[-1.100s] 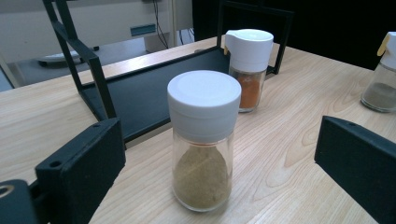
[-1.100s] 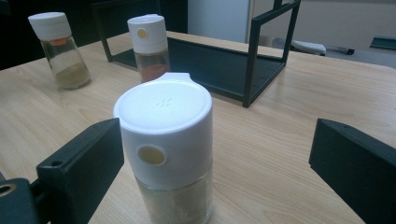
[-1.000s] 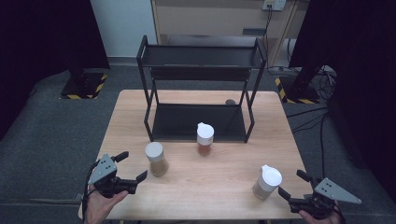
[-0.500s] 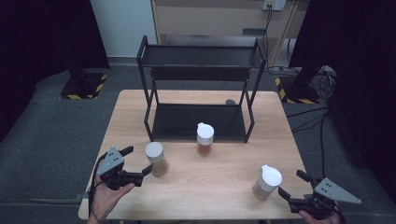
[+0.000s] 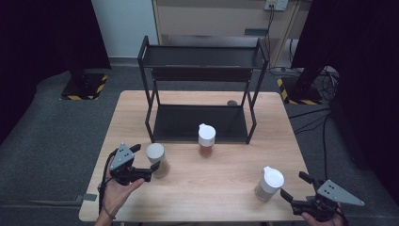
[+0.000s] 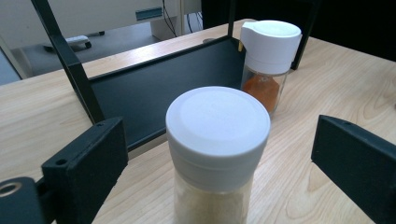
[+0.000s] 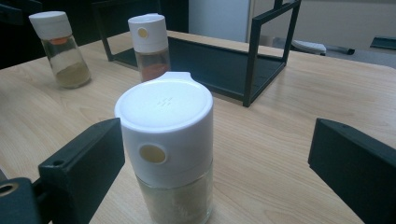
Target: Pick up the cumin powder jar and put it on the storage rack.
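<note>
Spice jars stand on a light wooden table (image 5: 226, 188), three in all, in front of a black two-tier metal rack (image 5: 202, 94) at the table's twelve o'clock side. At about eight o'clock sits a clear jar with a flat white screw lid (image 5: 156, 159), filled most of the way with a pale beige powder; in the left gripper view this jar (image 6: 217, 154) stands upright between the two black jaws, with a gap of table showing on each side. The left gripper (image 5: 143, 162), held in a hand (image 5: 117, 190) that enters from six o'clock, has its jaws wide around the jar, and they have just been closing a little without pressing on it. Near the table's centre, just before the rack's lower shelf, a clear jar with a white flip-top cap (image 5: 206, 140) holds an orange-red powder at its bottom. At about four o'clock a third clear jar with a white flip-top cap (image 5: 269, 183) holds a pale, whitish-yellow content. The right gripper (image 5: 294, 188) stands spread wide beside it; in the right gripper view that jar (image 7: 168, 154) is upright between the open jaws, apart from both.
</note>
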Available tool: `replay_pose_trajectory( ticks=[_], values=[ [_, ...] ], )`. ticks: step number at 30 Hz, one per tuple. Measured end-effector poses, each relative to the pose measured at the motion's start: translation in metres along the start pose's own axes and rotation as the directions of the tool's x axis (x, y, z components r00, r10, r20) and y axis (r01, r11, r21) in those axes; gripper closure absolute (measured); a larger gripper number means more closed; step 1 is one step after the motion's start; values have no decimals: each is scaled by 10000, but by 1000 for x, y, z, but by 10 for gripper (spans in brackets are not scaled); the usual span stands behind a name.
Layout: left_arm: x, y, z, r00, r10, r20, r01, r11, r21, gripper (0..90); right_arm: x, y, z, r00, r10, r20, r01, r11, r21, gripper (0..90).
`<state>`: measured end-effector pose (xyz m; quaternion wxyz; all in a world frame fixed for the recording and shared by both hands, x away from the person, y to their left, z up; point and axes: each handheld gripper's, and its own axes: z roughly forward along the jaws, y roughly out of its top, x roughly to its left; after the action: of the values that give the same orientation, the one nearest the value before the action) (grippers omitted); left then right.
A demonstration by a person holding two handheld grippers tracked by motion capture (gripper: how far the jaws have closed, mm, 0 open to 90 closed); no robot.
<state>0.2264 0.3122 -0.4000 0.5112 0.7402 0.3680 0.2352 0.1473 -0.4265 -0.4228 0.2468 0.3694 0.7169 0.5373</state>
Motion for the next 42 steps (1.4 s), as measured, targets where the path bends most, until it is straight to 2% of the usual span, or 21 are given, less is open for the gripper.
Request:
replay_pose_trajectory(
  ticks=[9, 21, 24, 28, 32, 42],
  values=[
    [1, -3, 16, 10000, -71, -41, 71, 9999, 150, 52, 0, 0, 0, 10000, -3, -20, 3, 10000, 2, 41],
    [4, -9, 31, 9998, -145, -107, 147, 9997, 211, 132, 0, 0, 0, 10000, -14, -6, 14, 10000, 21, 44],
    [4, -12, 32, 9999, -89, -83, 89, 9999, 66, 190, 0, 0, 0, 10000, -11, -5, 11, 10000, 20, 43],
    [0, -12, 32, 9994, 347, -74, -347, 9994, -41, 318, 0, 0, 0, 10000, -18, -9, 18, 10000, 14, 44],
    [1, -15, 33, 9998, 176, -38, -176, 9997, -166, 327, 0, 0, 0, 10000, -15, -12, 15, 10000, 2, 44],
    [-3, -16, 31, 9999, 52, -140, -55, 9998, -215, 329, 0, 0, 0, 10000, -15, -25, 15, 10000, 5, 44]
  ],
)
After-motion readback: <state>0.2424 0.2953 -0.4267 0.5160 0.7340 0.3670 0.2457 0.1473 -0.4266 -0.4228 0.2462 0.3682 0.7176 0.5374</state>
